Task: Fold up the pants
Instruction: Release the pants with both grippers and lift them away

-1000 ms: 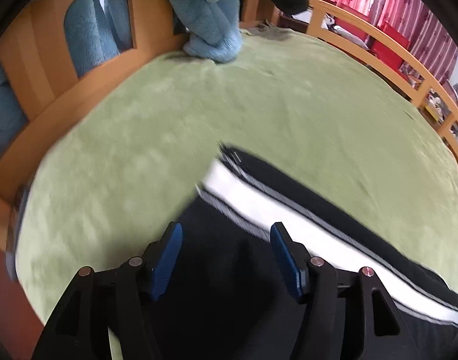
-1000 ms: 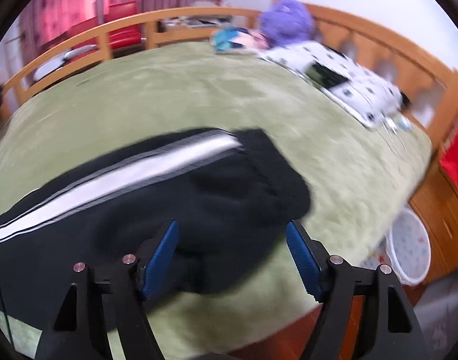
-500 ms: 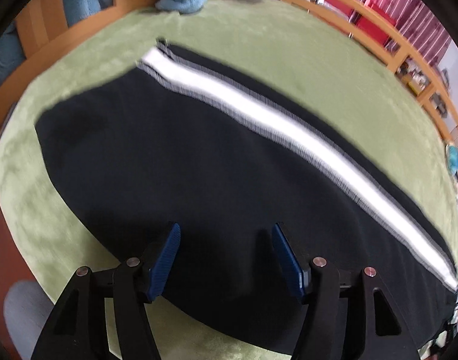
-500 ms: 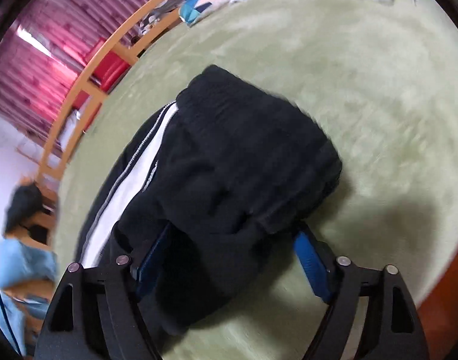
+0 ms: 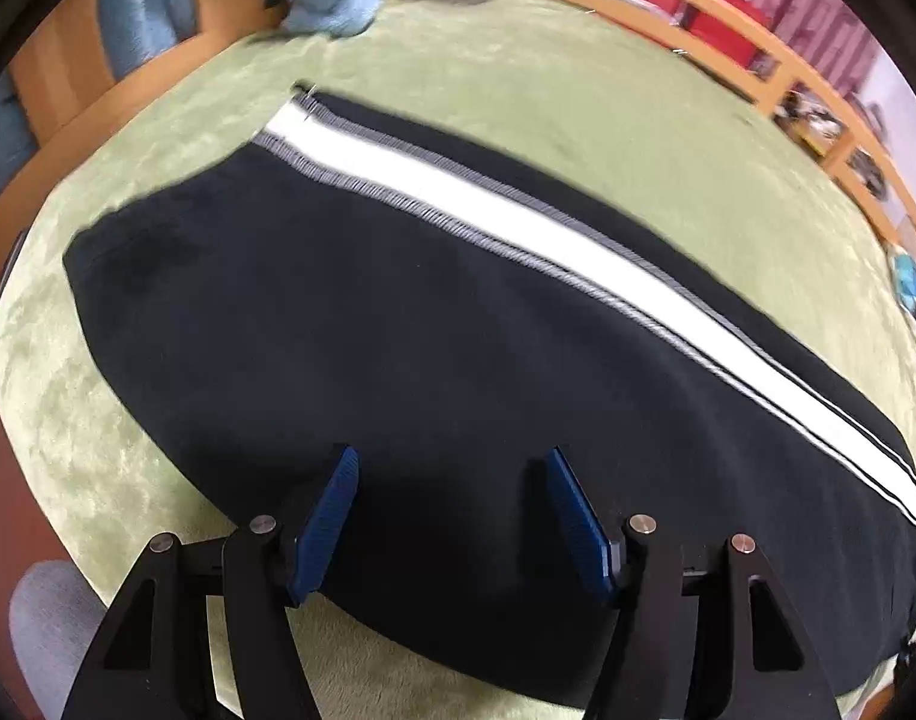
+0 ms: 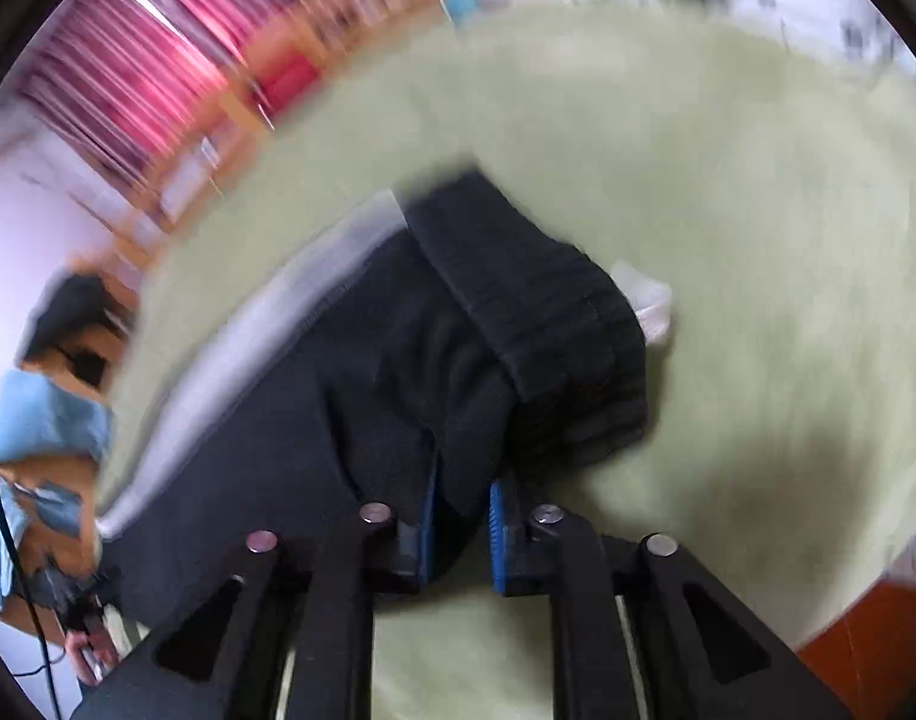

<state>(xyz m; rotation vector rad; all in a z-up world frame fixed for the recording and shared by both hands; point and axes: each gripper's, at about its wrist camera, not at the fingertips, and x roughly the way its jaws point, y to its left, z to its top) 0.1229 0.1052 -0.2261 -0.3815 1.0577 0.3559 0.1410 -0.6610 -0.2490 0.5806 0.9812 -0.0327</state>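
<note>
Two black grippers with blue pads work over black fleece pants with a white side stripe (image 5: 398, 324), which lie flat across a green plush blanket (image 5: 608, 114). The right gripper (image 6: 463, 519) has just been closing and pinches a bunched fold beside the waistband (image 6: 548, 312). The left gripper (image 5: 449, 510) hangs spread above the leg. Beyond runs a wooden railing (image 5: 728, 54).

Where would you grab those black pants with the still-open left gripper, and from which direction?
Judging by how the pants lie flat on the green blanket, take the near edge of the leg, just below the left gripper, coming down from above at a slant. The right gripper already pinches the bunched waistband end the same way.
</note>
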